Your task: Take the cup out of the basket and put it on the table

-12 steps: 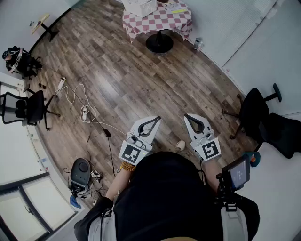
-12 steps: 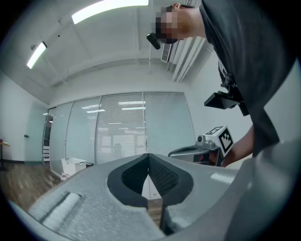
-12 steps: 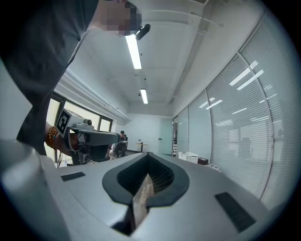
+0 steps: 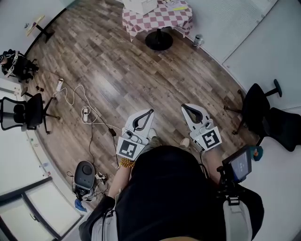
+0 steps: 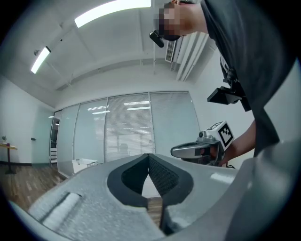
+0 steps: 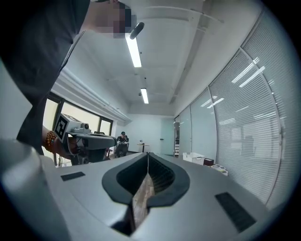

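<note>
Standing mid-room, the person holds the left gripper [image 4: 150,112] and right gripper [image 4: 184,108] out over the wooden floor [image 4: 117,70], well apart from the checkered counter [image 4: 162,21] that carries the white basket [image 4: 140,5]; the cup I can't make out. The left gripper view shows its jaws pressed together, empty. The right gripper view shows the same, with the basket far off.
</note>
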Motion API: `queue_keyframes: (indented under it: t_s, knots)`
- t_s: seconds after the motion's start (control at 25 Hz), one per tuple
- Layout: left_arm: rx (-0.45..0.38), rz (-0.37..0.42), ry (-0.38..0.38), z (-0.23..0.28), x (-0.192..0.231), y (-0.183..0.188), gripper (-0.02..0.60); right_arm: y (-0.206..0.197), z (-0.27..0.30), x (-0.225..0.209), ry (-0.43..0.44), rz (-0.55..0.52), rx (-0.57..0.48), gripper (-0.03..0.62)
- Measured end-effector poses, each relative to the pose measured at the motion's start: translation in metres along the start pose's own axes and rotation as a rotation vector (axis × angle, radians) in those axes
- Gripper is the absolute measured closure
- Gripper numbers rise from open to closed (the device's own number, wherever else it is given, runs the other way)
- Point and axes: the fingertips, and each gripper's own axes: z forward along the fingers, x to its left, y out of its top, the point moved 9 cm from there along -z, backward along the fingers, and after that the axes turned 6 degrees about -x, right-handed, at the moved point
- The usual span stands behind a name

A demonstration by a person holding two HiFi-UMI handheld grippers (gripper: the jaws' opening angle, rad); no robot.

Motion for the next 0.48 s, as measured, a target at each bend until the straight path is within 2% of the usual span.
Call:
queue_keyframes:
  t_s: [0.36,0.48]
  knots:
    - [-0.004,-0.044,0.048,-0.041,0.083,-0.007,0.575,-0.002,0.093,0.026,0.041,-0.018,0.024,0.58]
    - [-0.011,-0.03,0.093,-0.051,0.106,-0.01,0.575,-0.012,0.123,0.029,0.088,-0.019,0.085,0.582]
